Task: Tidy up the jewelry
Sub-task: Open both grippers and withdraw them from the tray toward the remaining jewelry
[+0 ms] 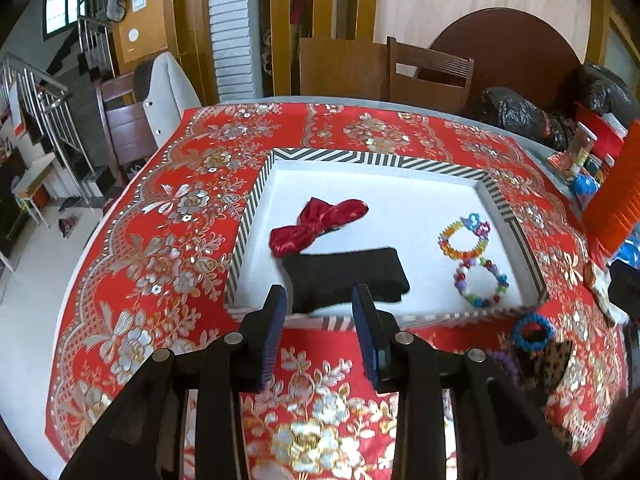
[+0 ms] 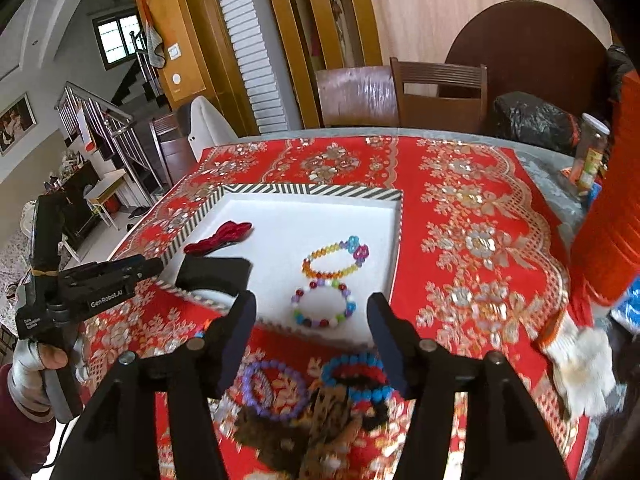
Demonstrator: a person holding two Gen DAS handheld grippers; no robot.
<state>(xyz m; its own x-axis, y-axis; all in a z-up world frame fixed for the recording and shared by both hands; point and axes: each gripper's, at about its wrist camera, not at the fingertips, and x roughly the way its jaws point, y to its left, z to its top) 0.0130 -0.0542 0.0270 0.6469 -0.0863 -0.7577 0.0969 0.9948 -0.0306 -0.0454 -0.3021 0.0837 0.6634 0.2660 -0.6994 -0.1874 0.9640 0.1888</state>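
A striped-rim white tray (image 1: 256, 196) (image 2: 396, 248) sits on the red floral tablecloth. In it lie a red bow (image 1: 316, 220) (image 2: 220, 236), a black cloth band (image 1: 348, 272) (image 2: 214, 272) and two coloured bead bracelets (image 1: 464, 236) (image 1: 480, 282) (image 2: 336, 256) (image 2: 324, 306). My left gripper (image 1: 320, 312) is open and empty, just at the tray's near rim in front of the black band; it shows in the right wrist view (image 2: 120, 272). My right gripper (image 2: 312, 320) is open and empty above a pile in front of the tray: a purple bracelet (image 2: 274, 390), a blue bracelet (image 2: 356, 376) (image 1: 532, 330) and a leopard-print clip (image 2: 332, 412) (image 1: 554, 364).
An orange pleated object (image 1: 616, 200) (image 2: 612, 216) stands at the table's right. A white glove (image 2: 580, 364) lies at the right edge. A jar (image 2: 592, 152) and black bags (image 1: 516, 114) (image 2: 532, 120) sit at the back right. Chairs (image 1: 432, 76) stand behind the table.
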